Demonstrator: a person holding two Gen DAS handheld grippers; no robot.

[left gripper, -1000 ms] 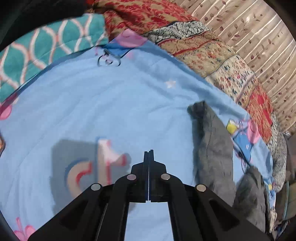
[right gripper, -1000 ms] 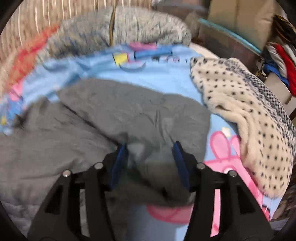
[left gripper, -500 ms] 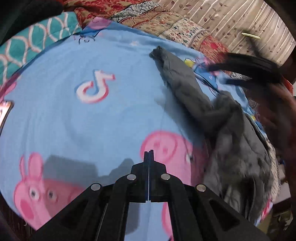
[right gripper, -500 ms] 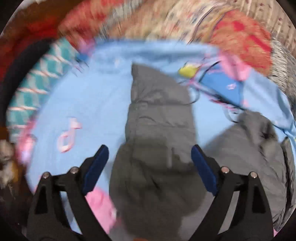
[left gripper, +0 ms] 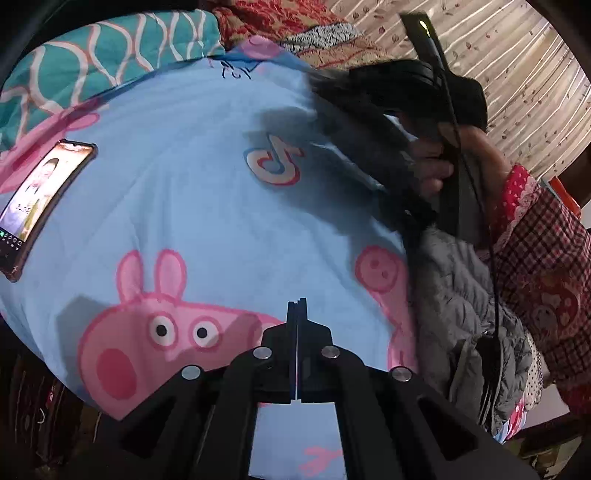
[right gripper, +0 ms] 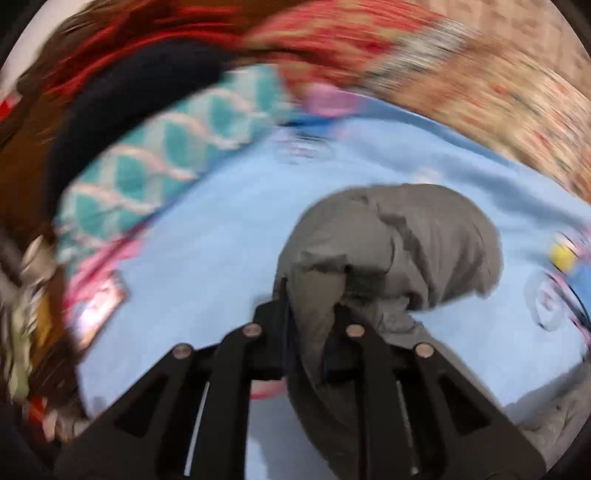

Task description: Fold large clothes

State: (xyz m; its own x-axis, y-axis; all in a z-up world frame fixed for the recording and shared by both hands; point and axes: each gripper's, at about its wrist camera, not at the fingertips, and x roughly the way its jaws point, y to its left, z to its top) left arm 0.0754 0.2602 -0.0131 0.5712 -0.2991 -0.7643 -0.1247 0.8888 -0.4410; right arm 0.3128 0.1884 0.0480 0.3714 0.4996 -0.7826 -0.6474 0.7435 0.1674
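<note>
A grey quilted jacket point(right gripper: 399, 243) lies bunched on a light blue cartoon bedsheet point(right gripper: 207, 236). My right gripper point(right gripper: 310, 314) is shut on a fold of the jacket and holds it above the sheet; this view is blurred. In the left wrist view the jacket point(left gripper: 458, 295) hangs at the right, below the person's hand and the right gripper's body point(left gripper: 454, 155). My left gripper point(left gripper: 297, 306) is shut and empty, over the pink pig print on the sheet point(left gripper: 207, 206), left of the jacket.
A lit phone point(left gripper: 40, 195) lies on the sheet at the left edge. A teal patterned pillow point(left gripper: 96, 55) and red patterned blankets point(left gripper: 280, 18) lie at the back. The person's red checked sleeve point(left gripper: 539, 258) is at the right. The bed edge runs along the lower left.
The right gripper went from open over the jacket to shut on it and swung it left. The left gripper drew back toward the bed's near edge, staying shut.
</note>
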